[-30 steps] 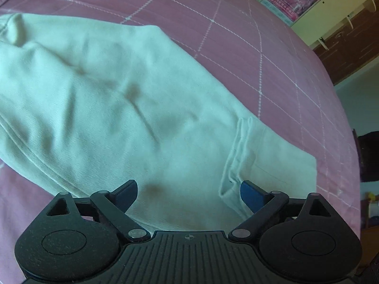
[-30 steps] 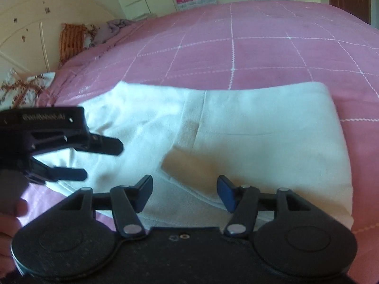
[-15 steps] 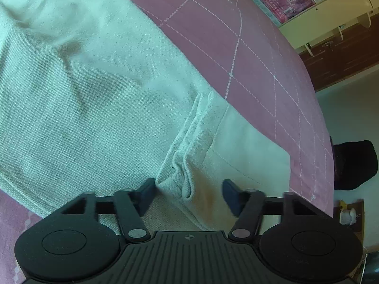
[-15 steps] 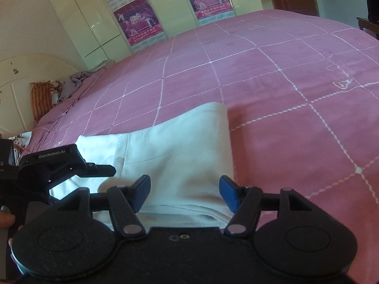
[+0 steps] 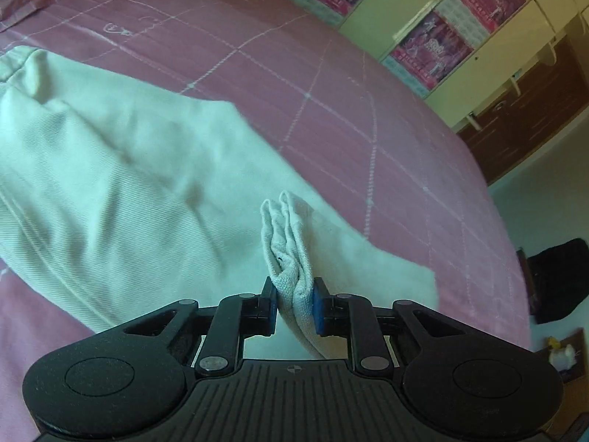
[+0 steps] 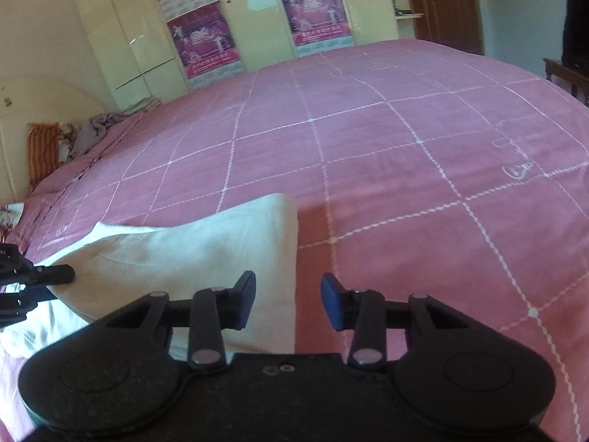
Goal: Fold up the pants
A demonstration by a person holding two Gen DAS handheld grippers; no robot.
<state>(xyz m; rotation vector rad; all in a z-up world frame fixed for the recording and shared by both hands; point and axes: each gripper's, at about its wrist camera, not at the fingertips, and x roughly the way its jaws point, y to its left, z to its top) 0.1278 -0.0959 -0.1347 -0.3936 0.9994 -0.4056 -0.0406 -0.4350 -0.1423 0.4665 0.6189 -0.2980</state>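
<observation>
— Where were the pants [image 5: 121, 169]?

— Spread pale on the pink checked bedspread [image 5: 368, 118]. The left gripper [image 5: 294, 304] pinched a bunched fold of their edge. The right gripper [image 6: 288, 300] stood spread over the cloth's other edge, its jaws just narrowing, pads pressing nothing.

— Any writing?

— Pink posters [image 6: 313, 11] on the wardrobe; their print was too small to read.

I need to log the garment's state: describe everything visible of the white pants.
The pants are off-white woven twill, lying mostly flat on the pink checked bedspread with soft wrinkles and a visible seam. The left gripper is shut on a bunched, layered fold at one edge. The right gripper, just closing, straddles another edge without pressing it.
</observation>
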